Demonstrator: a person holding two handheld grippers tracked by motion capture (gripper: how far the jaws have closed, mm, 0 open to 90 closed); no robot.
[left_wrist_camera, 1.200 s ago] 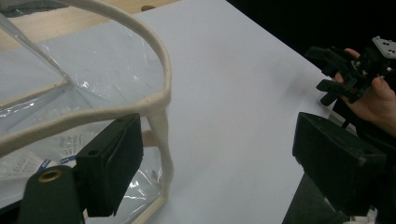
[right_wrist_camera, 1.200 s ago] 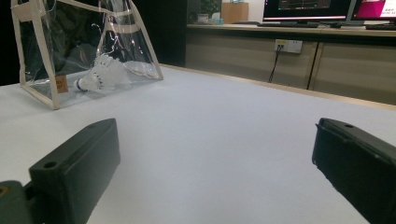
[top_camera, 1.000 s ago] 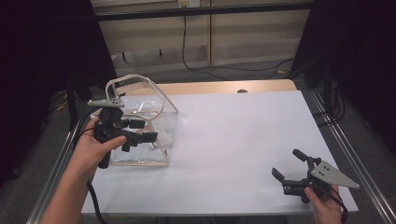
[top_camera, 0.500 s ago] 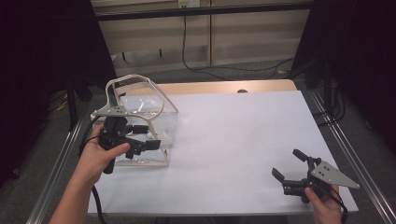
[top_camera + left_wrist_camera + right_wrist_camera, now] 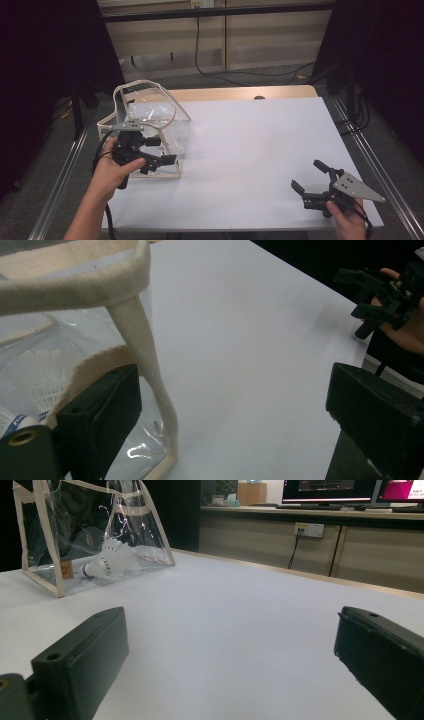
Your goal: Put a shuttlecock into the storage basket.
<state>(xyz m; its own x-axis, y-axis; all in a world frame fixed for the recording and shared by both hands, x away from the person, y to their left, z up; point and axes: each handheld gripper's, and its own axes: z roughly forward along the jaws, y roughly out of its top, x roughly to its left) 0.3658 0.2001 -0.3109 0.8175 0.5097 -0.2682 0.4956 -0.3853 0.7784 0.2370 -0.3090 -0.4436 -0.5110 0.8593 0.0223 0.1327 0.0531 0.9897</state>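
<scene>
**Clear Tote Bag and Two Hand-Held Grippers: Current Layout**

The clear plastic tote bag with cream fabric trim and strap handles (image 5: 150,125) stands upright at the left of the white desk (image 5: 250,150). Its walls are glossy, creased film that throws small highlights; the edging and handles are soft woven webbing. Inside, on the bag floor, lies a white feathered shuttlecock with a banded cork base (image 5: 107,560), seen through the film in the right gripper view.

Visibility limits: in the left gripper view the shuttlecock is cut off by the frame edge and blurred behind the plastic. The print on the small tag at the bag's lower corner cannot be read.

The left hand-held gripper (image 5: 159,151), matt black and blocky, sits at the bag's near right corner. Its jaws have just been opening and stand wide apart. One cream handle strap (image 5: 145,370) runs down between them, just beside the left jaw; whether it touches that jaw cannot be told. The gripper is released.

The right hand-held gripper (image 5: 307,176) hovers low over the desk's near right corner, well apart from the bag, jaws spread and empty.
</scene>
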